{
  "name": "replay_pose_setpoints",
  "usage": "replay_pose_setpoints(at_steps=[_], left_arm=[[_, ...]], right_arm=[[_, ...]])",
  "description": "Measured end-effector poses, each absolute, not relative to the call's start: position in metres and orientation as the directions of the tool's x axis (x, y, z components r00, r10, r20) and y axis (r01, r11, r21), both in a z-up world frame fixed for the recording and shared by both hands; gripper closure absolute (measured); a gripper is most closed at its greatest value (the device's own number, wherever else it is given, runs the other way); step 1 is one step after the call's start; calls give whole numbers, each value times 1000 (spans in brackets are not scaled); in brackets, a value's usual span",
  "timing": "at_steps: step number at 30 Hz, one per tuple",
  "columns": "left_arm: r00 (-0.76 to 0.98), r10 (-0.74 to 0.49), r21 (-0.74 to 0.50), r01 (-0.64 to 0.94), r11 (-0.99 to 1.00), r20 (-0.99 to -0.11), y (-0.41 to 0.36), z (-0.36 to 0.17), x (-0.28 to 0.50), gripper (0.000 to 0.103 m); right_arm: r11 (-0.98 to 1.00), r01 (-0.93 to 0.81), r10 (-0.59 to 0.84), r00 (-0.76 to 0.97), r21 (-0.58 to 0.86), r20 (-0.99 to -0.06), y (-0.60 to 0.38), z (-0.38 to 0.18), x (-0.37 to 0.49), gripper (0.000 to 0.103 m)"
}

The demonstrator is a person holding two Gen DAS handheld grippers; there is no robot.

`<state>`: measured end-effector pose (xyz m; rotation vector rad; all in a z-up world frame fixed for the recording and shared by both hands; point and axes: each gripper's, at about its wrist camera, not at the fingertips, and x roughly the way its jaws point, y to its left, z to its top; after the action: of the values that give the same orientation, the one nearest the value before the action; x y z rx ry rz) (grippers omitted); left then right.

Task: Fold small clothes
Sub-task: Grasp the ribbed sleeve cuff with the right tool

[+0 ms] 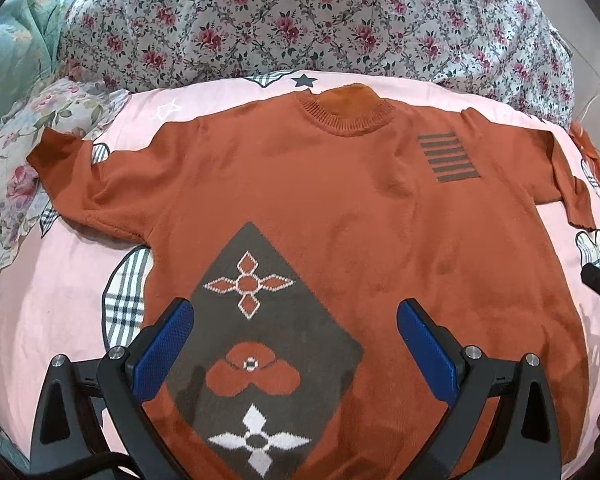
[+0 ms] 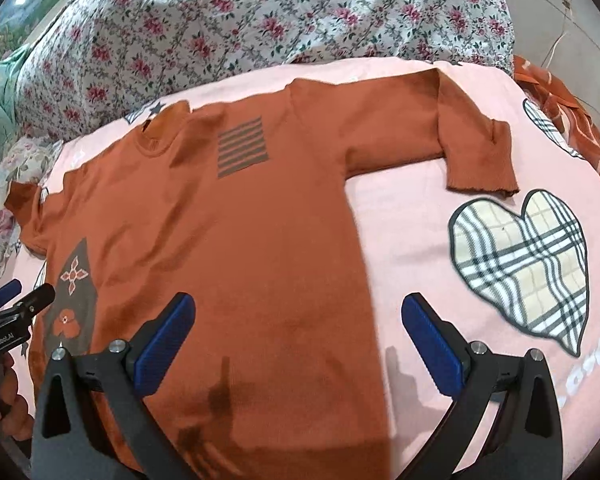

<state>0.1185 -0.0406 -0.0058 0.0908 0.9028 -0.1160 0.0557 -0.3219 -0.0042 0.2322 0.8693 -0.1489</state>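
pink bedsheet (image 2: 412, 216), orange sweater (image 1: 320, 200) lying flat, front up, unfolded.
left gripper (image 1: 294, 344) and right gripper (image 2: 298, 338) hover above its hem, jaws wide, empty; risk: pinching sheet along with knit.

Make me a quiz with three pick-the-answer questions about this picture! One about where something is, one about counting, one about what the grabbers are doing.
1. Where does the rust-orange knitted sweater lie?
A. on the pink bedsheet
B. on a chair
C. in a basket

2. How many grey stripes are in the striped patch on the chest?
A. two
B. six
C. ten

3. What are the left gripper and right gripper doing?
A. pinching a sleeve
B. both open, holding nothing
C. holding a hanger

Answers: 1 A, pink sheet shows all around it. 2 B, six bars count out. 3 B, blue pads stand wide apart.
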Motion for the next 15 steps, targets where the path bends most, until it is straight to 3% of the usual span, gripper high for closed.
replay_pose_setpoints(at_steps=[12, 15], left_arm=[[599, -56, 30, 132, 991, -799, -47, -14, 164, 1], [593, -66, 20, 137, 990, -802, -49, -19, 173, 1]], right_arm=[[934, 352, -168, 599, 69, -783, -427, -16, 90, 40], [935, 347, -157, 596, 76, -788, -447, -23, 108, 42]])
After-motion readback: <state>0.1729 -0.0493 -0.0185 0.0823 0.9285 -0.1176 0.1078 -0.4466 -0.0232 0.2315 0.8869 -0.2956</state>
